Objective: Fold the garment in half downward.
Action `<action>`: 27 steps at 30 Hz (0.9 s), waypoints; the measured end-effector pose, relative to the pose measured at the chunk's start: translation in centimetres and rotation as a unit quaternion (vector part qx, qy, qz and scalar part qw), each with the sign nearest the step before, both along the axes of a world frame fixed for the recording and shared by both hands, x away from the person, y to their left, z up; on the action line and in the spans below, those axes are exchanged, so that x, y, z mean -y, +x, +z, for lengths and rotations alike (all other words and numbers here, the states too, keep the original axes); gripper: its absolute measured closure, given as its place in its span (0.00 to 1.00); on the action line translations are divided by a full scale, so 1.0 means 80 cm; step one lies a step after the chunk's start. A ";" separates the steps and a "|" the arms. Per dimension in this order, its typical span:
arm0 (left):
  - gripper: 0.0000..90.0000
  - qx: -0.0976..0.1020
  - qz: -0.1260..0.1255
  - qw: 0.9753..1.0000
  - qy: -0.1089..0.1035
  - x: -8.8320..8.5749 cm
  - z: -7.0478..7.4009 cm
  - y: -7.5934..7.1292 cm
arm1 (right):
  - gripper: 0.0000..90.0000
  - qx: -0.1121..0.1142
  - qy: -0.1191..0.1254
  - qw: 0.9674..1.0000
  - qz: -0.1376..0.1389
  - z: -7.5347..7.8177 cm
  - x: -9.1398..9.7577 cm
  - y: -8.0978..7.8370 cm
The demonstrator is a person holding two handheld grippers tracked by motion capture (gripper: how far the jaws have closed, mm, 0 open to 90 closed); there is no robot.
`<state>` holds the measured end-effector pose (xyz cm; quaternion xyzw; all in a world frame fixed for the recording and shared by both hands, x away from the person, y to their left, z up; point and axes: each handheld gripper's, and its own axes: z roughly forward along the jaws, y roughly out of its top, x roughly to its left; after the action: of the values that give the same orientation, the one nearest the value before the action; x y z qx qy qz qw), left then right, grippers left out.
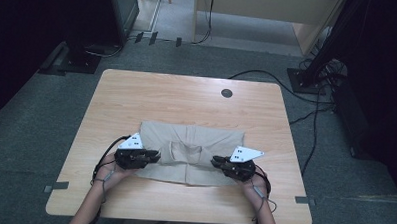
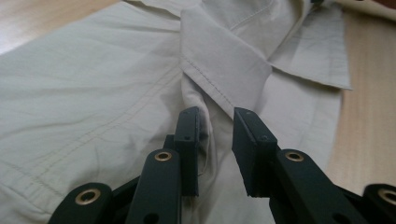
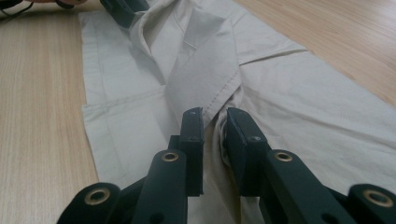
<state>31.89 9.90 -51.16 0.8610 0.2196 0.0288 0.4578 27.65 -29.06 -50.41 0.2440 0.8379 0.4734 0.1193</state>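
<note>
Desk [image 1: 137, 95]: light wood-grain top with rounded corners, standing on grey carpet, with a round dark cable port [image 1: 226, 93] near its far edge. No readable brand, label or writing on anything.

Garment [image 1: 195, 137]: beige, folded into a rough rectangle and lying flat on the near half of the desk, centred between the two hands. Its long axis ran left to right across the desk, parallel to the near edge. A folded flap with a stitched hem [image 2: 219, 65] sat at the middle of the near side, its point aimed toward the person. In the right gripper view the cloth [image 3: 299, 88] stretched away lengthwise from the camera toward the other hand, with bare desk on both sides.

Left tongs [image 1: 155, 155]: resting at the garment's left end, pointing inward to the right. In the left gripper view the left tongs [image 2: 215, 140] stood parted, a raised ridge of cloth in the gap, the pads not pressing on it: released.

Right tongs [image 1: 215, 162]: at the garment's right end, pointing inward to the left. In the right gripper view the right tongs [image 3: 214, 135] showed a narrower gap with a pinch of cloth rising between the jaws, pads just clear of it: released.

Hands behind both tongs, with dark cables trailing back along the wrists.
</note>
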 end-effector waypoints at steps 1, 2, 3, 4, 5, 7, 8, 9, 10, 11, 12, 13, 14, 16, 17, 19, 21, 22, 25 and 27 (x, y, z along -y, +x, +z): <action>0.77 0.001 -0.003 1.000 0.004 -0.001 0.000 0.000 | 0.83 -0.004 0.000 1.000 0.006 0.000 0.000 0.000; 0.75 0.000 -0.004 1.000 0.005 -0.001 0.000 0.000 | 0.82 0.000 0.000 1.000 0.009 0.001 0.001 -0.001; 0.69 -0.003 -0.005 1.000 0.004 -0.002 0.000 0.001 | 0.81 0.005 0.003 1.000 0.013 0.002 0.001 -0.002; 0.68 -0.005 -0.005 1.000 0.001 -0.003 0.000 0.001 | 0.79 0.006 0.011 1.000 0.018 0.003 0.002 -0.002; 0.64 -0.007 -0.006 1.000 0.000 -0.004 0.000 0.002 | 0.79 0.005 0.017 1.000 0.023 0.004 0.003 -0.003; 0.57 0.000 -0.010 1.000 0.002 -0.005 0.001 0.001 | 0.77 0.001 0.016 0.999 0.033 0.005 0.003 -0.003; 0.56 0.007 -0.010 1.000 0.004 -0.005 0.002 0.000 | 0.76 -0.006 0.014 0.999 0.042 0.005 0.004 -0.003; 0.54 0.013 -0.008 1.000 0.002 -0.006 0.003 -0.001 | 0.75 -0.011 0.012 0.999 0.049 0.004 0.004 -0.003; 0.51 0.018 -0.006 1.000 -0.002 -0.007 0.004 -0.002 | 0.73 -0.012 0.009 0.998 0.054 0.004 0.005 -0.003; 0.49 0.021 -0.005 1.000 -0.006 -0.008 0.005 -0.002 | 0.70 -0.012 0.010 0.998 0.056 0.004 0.005 -0.003; 0.46 0.026 -0.003 1.000 -0.008 -0.010 0.006 -0.003 | 0.69 -0.009 0.015 0.998 0.056 0.004 0.006 -0.004; 0.45 0.028 0.000 1.000 -0.012 -0.011 0.007 -0.002 | 0.67 -0.010 0.025 0.998 0.057 0.005 0.008 -0.004; 0.45 0.028 0.003 0.999 -0.017 -0.012 0.006 -0.001 | 0.64 -0.006 0.034 0.998 0.055 0.006 0.009 -0.004; 0.43 0.029 0.012 0.999 -0.022 -0.016 0.005 0.001 | 0.62 -0.005 0.044 0.998 0.051 0.008 0.011 -0.004; 0.41 0.032 0.016 0.999 -0.023 -0.017 0.005 0.002 | 0.61 0.000 0.043 0.998 0.045 0.008 0.012 -0.003; 0.35 0.037 0.030 0.998 -0.029 -0.019 0.003 0.004 | 0.57 0.007 0.039 0.998 0.038 0.008 0.012 -0.003; 0.34 0.041 0.043 0.998 -0.032 -0.021 0.002 0.006 | 0.53 0.023 0.031 0.999 0.022 0.007 0.013 -0.003; 0.34 0.043 0.048 0.997 -0.029 -0.022 0.002 0.006 | 0.51 0.023 0.030 0.999 0.015 0.006 0.013 -0.002; 0.33 0.044 0.061 0.997 -0.029 -0.025 0.002 0.007 | 0.46 0.018 0.028 0.999 0.001 0.003 0.012 0.000; 0.33 0.043 0.069 0.996 -0.030 -0.027 0.002 0.009 | 0.44 0.017 0.025 1.000 -0.001 0.001 0.010 0.000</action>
<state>32.58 12.04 -51.03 0.8278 0.2598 0.0906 0.4889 27.64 -29.84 -50.31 0.2397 0.8236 0.4979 0.1280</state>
